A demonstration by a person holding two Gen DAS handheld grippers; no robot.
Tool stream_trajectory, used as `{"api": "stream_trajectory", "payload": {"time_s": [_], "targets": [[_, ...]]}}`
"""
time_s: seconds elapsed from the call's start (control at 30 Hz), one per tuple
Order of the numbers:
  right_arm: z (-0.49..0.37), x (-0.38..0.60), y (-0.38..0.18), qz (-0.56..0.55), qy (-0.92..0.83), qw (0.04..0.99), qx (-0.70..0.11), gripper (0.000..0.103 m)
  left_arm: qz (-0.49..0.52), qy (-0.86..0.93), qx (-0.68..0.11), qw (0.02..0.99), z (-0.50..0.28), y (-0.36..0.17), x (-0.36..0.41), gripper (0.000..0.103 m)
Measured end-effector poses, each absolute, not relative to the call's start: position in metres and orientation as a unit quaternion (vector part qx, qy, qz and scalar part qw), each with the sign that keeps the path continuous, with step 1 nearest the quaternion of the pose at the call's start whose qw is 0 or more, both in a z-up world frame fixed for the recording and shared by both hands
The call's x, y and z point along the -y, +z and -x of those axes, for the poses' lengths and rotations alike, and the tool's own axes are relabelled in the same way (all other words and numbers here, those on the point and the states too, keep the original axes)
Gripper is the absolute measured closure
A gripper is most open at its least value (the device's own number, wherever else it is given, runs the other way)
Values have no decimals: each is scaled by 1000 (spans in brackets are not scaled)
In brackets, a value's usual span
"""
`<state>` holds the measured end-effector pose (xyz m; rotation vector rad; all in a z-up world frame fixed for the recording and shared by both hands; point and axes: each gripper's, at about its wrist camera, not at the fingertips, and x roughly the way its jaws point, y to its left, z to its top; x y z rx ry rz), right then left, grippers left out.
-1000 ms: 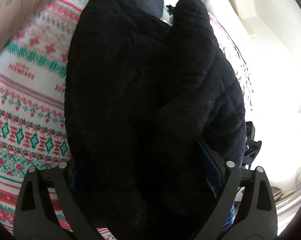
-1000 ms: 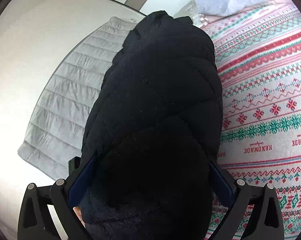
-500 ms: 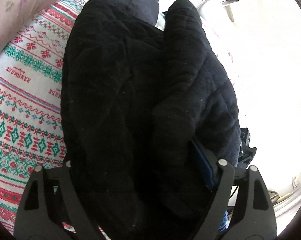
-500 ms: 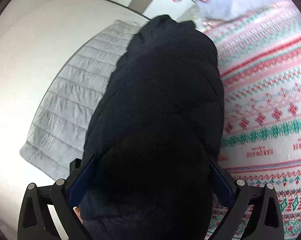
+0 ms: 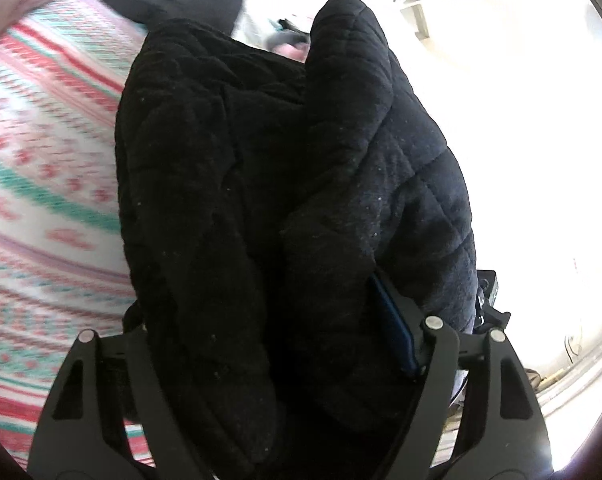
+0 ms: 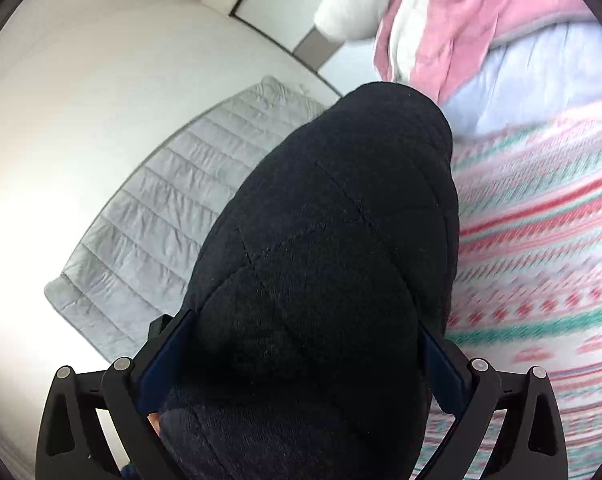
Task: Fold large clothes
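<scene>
Both ends of the black quilted jacket (image 5: 285, 200) now lifted higher off the red-and-green patterned blanket (image 5: 41, 184) than a second ago, blanket blurred beneath. Left gripper (image 5: 277, 344) closing, thick folds bunched between its jaws, pads pressing in. Right gripper (image 6: 297, 360) clamped around a fat roll of the same jacket (image 6: 333, 264), beside a grey quilted pad (image 6: 149, 232). Likely carrying the folded bundle, or raising it for another fold

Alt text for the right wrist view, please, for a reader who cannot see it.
A bulky black quilted jacket fills the frame, bunched between the blue pads of the right hand-held gripper. A grey quilted mat lies on the white floor to the left; a red-and-green patterned blanket is on the right.
</scene>
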<state>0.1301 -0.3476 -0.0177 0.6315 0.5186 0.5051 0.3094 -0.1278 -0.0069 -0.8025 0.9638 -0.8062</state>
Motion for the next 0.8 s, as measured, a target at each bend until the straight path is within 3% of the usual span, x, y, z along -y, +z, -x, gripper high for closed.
{"api": "stream_trajectory", "payload": {"time_s": [0.37,0.57,0.7,0.8], "targets": [[-51,523,10,-323,150,915,-189,1,315,-448,-451,705,-335,24,335,27],[-9,625,-4,-315,45,935,-159,2,274,-474,-480,686,-349,7,446,26],[-20,658,-61,-304,-71,908,-279,2,248,-460,-512,682,-359,-31,483,26],[-14,667,-67,-372,-33,889,-264,2,245,-460,-505,688,-372,-26,485,26]]}}
